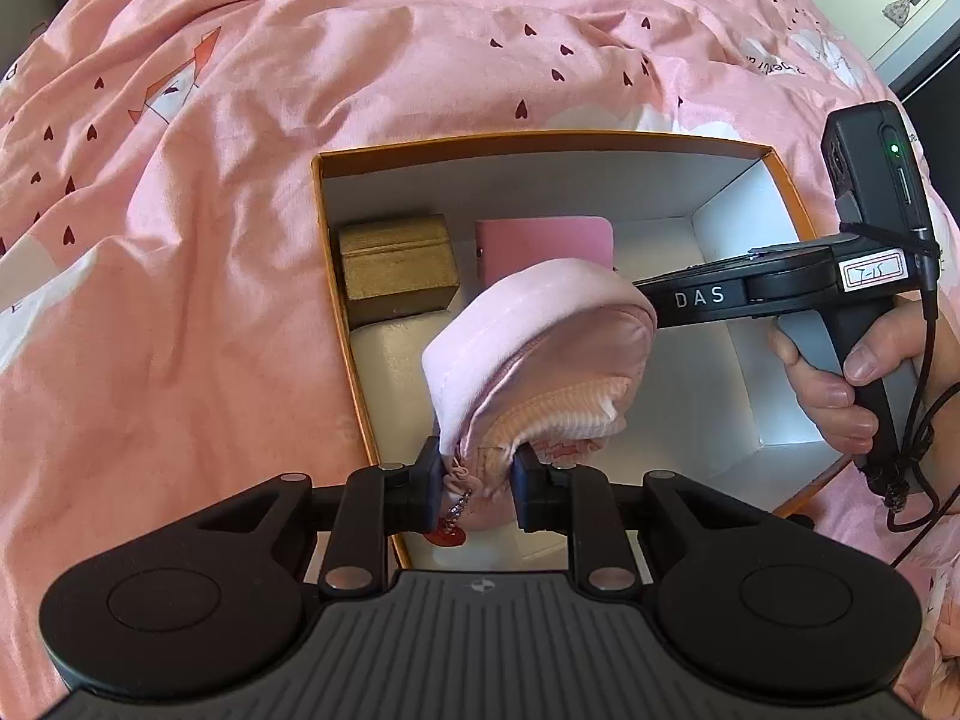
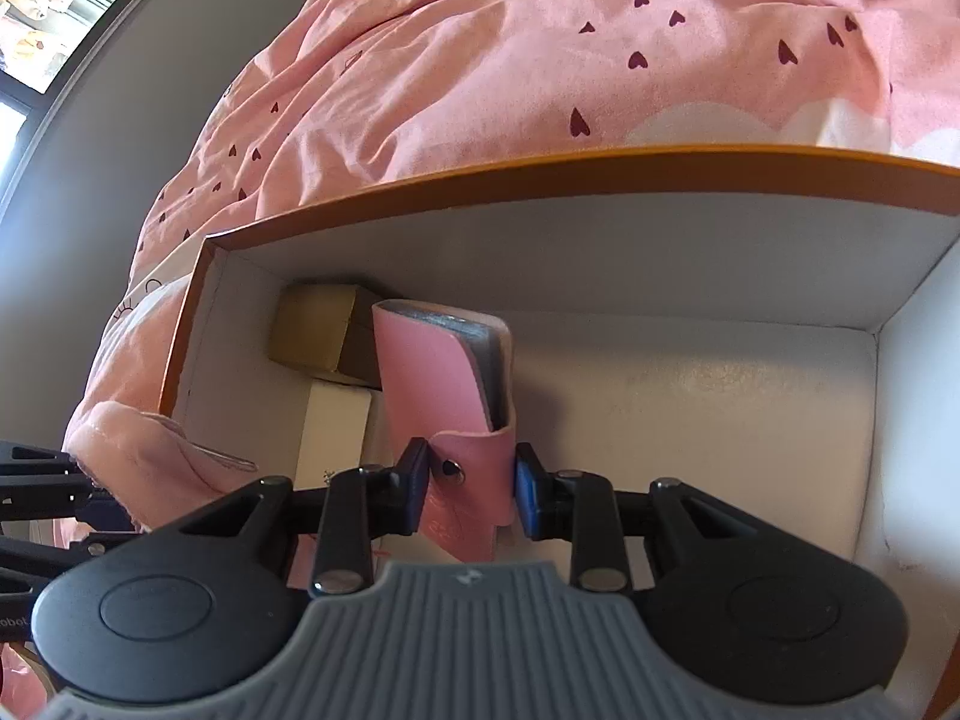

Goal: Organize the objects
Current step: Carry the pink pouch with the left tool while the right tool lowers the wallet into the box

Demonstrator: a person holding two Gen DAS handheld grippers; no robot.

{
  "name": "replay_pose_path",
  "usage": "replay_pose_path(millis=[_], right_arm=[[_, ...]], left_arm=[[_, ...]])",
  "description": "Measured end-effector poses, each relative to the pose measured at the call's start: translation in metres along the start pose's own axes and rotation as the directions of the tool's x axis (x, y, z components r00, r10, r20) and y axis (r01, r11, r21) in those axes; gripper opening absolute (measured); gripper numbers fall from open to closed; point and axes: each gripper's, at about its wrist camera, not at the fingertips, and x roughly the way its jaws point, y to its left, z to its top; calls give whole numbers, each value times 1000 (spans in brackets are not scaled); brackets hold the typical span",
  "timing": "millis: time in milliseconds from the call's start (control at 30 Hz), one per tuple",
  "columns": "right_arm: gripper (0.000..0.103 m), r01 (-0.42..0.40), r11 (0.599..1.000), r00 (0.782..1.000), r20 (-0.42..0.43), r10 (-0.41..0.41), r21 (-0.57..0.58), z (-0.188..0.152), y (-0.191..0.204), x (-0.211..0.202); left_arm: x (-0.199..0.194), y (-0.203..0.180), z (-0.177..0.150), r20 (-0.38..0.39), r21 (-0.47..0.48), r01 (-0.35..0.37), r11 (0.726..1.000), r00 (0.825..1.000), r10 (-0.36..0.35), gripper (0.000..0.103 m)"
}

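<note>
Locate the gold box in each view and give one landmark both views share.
Left wrist view: gold box sits in the far left corner of the orange-rimmed box, left of the pink card holder.
Right wrist view: gold box left of centre, behind the card holder.
Shared landmark: the orange rim.

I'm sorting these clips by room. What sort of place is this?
Most likely a bedroom: an orange box sits on a bed covered by a rumpled pink quilt printed with hearts, with a grey wall beside it.
</note>
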Motion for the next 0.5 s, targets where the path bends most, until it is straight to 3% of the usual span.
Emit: replay_pose_path(millis=[200, 333, 500], right_arm=[[31, 31, 999, 999, -15, -31, -28, 12, 2, 20], [33, 3, 999, 1000, -20, -4, -41, 15, 4, 26], [36, 47, 997, 999, -14, -48, -60, 11, 2, 22]], left_arm=[[11, -3, 11, -34, 2, -11, 1000, 999, 11, 25], [15, -4, 15, -42, -3, -21, 1000, 999, 21, 25], [19, -5, 18, -58, -1, -18, 1000, 998, 18, 25]])
